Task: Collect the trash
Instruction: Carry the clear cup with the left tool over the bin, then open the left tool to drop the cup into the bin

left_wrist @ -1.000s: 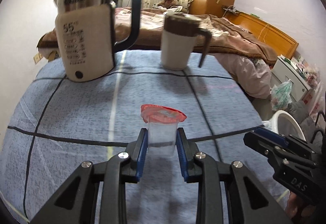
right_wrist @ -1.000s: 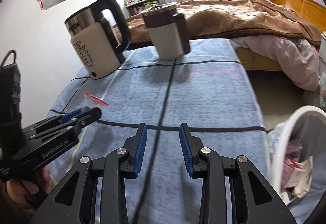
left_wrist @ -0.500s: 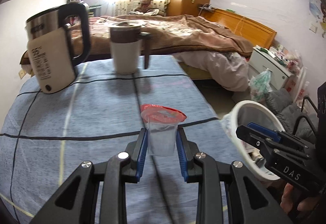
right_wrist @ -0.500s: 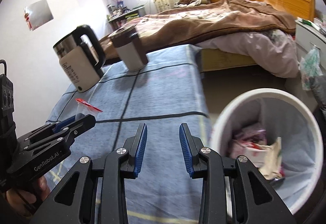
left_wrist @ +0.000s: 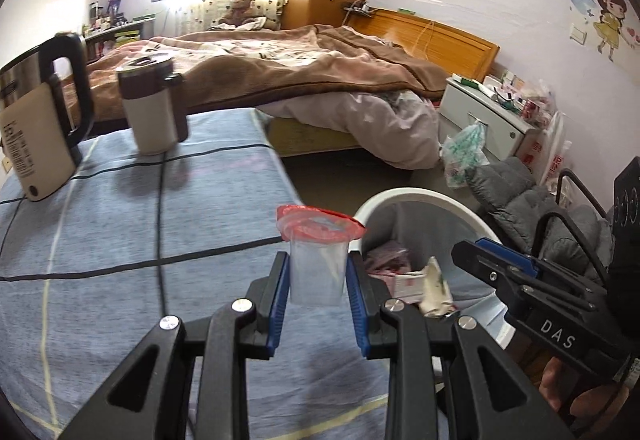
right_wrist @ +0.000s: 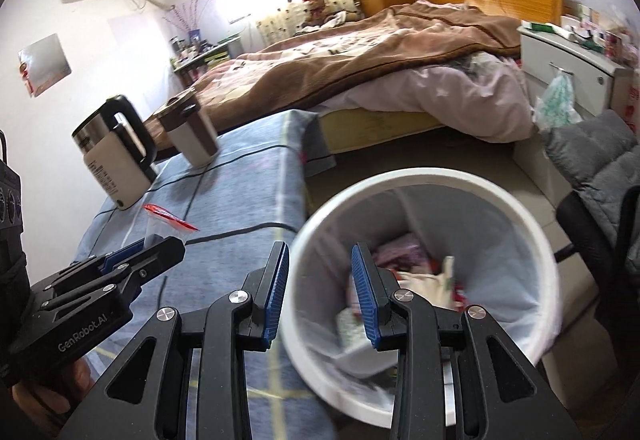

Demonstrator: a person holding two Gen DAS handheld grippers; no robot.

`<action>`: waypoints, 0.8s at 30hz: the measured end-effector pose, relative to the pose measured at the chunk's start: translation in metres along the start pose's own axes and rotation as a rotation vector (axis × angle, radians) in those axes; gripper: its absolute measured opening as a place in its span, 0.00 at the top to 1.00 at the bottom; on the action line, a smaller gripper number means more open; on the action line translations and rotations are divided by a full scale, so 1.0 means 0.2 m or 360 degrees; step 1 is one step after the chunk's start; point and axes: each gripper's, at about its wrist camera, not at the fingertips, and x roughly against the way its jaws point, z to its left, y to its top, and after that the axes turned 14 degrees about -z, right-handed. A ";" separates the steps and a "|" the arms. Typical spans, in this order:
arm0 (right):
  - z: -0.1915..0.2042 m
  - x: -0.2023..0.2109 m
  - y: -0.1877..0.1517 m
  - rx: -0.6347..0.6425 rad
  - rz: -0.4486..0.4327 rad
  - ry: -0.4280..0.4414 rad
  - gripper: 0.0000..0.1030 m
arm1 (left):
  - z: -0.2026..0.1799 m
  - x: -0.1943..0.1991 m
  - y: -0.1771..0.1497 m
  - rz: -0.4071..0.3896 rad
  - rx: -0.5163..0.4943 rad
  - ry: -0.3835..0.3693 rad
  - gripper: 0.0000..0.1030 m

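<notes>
Left hand-held gripper (left_wrist: pixel 317 290) clamps 1 clear plastic cup (left_wrist: pixel 318 272), upright, red foil lid peeled, above the counter (left_wrist: pixel 120 224) edge. White trash bin (right_wrist: pixel 432 180) lies to its right, below. Right hand-held gripper (right_wrist: pixel 320 290), nearer the bin, jaws parted, empty.

kettle (left_wrist: pixel 38 128): left side cut off by the frame edge
trash bin (right_wrist: pixel 532 240): contents blurred, near rim hidden behind right gripper (right_wrist: pixel 320 292)
kettle label: print too small to read
</notes>
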 end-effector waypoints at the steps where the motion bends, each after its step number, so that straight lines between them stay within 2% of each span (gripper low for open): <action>1: -0.02 0.01 0.00 -0.0003 -0.0004 -0.0014 0.67 | -0.03 -0.01 0.00 0.0000 -0.0006 -0.0012 0.71; 13: -0.32 0.11 0.00 -0.0077 -0.0025 -0.0145 0.67 | -0.38 -0.14 -0.06 0.0090 -0.0103 -0.0142 0.71; 24: -0.49 0.17 -0.04 -0.0101 -0.0017 -0.0232 0.67 | -0.54 -0.25 -0.13 0.0165 -0.0127 -0.0176 0.71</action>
